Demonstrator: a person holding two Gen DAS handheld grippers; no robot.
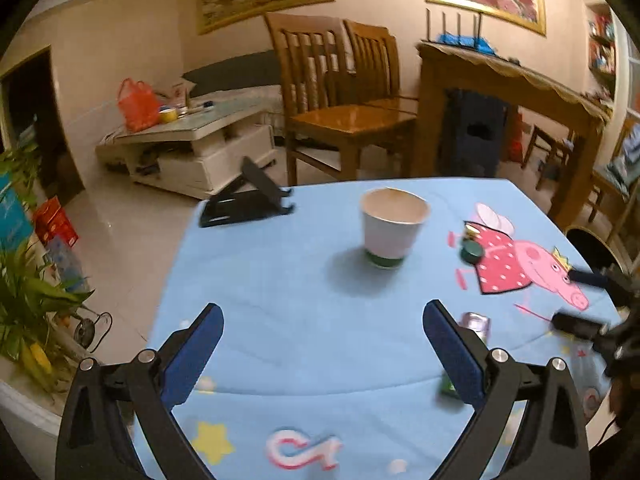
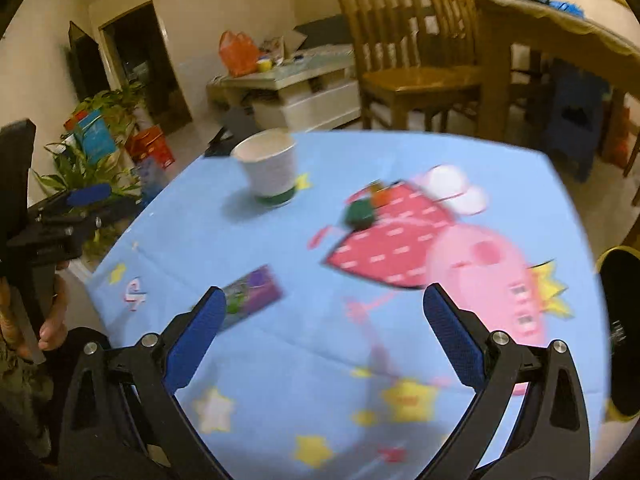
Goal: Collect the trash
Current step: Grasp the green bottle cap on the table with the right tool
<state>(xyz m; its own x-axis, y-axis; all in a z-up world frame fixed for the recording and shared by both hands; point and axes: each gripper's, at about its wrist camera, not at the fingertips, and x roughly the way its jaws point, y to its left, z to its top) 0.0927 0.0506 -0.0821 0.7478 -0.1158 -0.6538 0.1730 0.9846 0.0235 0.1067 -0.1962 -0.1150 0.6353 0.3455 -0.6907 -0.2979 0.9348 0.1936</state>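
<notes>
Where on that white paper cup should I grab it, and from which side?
Take the paper cup across its upper wall, just under the rim. It stands upright and mouth up on the blue tablecloth, widest at the top. Come from the near side with the open left hand-held gripper; nothing lies between them.

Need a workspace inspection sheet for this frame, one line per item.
Surface: blue cartoon tablecloth, flat.
Job's things: paper cup upright; purple wrapper lying flat; small green piece on the pig print.
Clutter: black folding stand at the far edge.
Tongs: left tongs open, empty; right tongs open, empty.
Cables: nothing seen on the table.
Surroundings: wooden chairs, coffee table, potted plant.
</notes>
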